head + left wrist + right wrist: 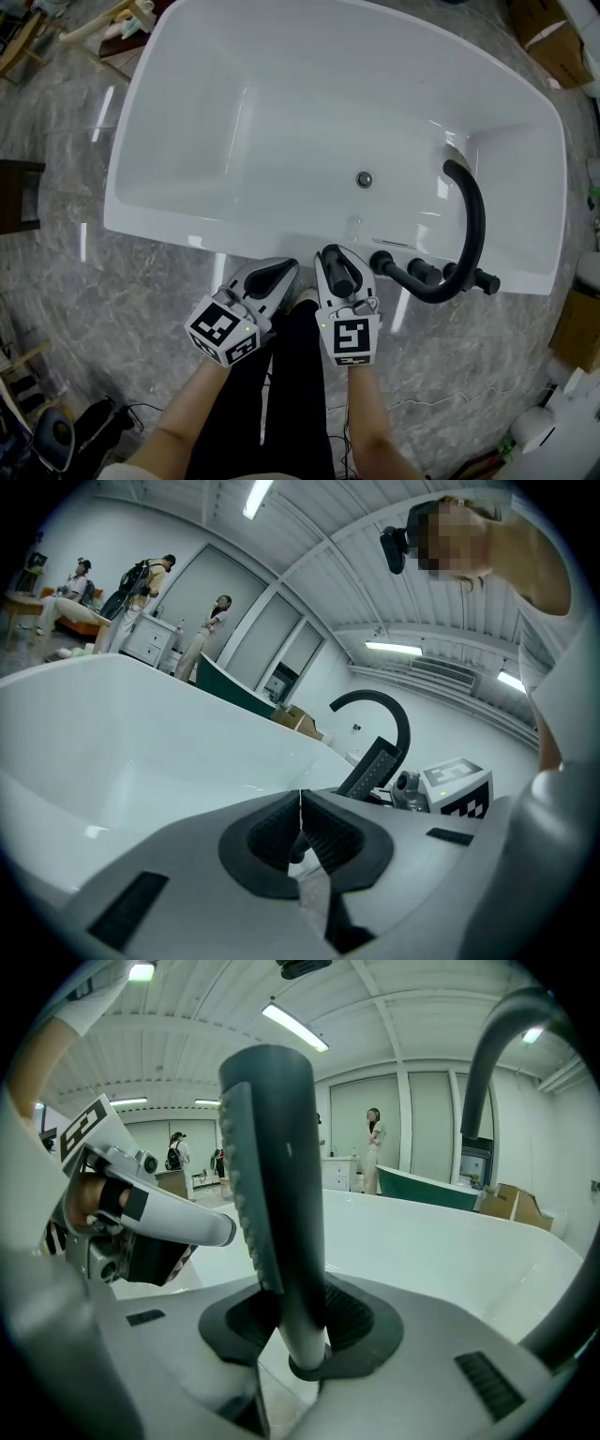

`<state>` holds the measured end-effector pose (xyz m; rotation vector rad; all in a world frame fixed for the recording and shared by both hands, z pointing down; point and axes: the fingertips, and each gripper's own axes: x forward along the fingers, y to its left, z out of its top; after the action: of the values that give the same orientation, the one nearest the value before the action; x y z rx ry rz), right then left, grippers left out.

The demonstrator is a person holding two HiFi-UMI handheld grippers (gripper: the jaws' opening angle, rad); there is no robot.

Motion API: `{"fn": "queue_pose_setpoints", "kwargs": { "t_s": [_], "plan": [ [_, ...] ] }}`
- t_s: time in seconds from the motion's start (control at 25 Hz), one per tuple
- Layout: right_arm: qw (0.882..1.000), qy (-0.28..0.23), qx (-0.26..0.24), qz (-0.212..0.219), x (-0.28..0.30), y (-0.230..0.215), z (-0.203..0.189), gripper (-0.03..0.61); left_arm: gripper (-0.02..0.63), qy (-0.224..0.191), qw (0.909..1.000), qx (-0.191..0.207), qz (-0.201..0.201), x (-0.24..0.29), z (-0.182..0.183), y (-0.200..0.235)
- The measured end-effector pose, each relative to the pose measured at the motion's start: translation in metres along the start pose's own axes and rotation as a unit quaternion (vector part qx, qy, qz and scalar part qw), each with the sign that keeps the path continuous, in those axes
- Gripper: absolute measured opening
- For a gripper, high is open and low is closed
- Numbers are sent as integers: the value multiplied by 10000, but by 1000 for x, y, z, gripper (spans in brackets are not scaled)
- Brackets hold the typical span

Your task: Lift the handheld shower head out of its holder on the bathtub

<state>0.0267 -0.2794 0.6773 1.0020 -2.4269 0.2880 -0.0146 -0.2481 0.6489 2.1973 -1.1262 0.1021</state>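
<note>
The black handheld shower head [277, 1176] stands upright at the white bathtub's near rim [187, 230], its flat head up and its pale handle running down into a dark ring [307, 1370]. My right gripper [336, 258] is shut on that handle, one pad on each side [300, 1321]. From the left gripper view the shower head [375, 766] shows to the right, in front of the curved black spout [380, 705]. My left gripper [281, 272] hovers just left of the right one at the rim, its jaws shut with nothing between them [300, 808].
The tall black spout [473, 225] and its black knobs [422, 272] sit on the rim right of the right gripper. The drain [364, 179] lies in the tub floor. Cardboard boxes [553, 42] and dark furniture [19, 192] flank the tub. People stand far off [375, 1147].
</note>
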Motion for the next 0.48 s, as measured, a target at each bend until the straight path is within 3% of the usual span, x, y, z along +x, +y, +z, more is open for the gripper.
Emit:
{"fn": "queue_pose_setpoints", "kwargs": {
  "t_s": [0.48],
  "plan": [
    [9995,-262,120,-156,-21,2,38,124,12,-24,9999,73,-72,-20,17,-15]
  ]
}}
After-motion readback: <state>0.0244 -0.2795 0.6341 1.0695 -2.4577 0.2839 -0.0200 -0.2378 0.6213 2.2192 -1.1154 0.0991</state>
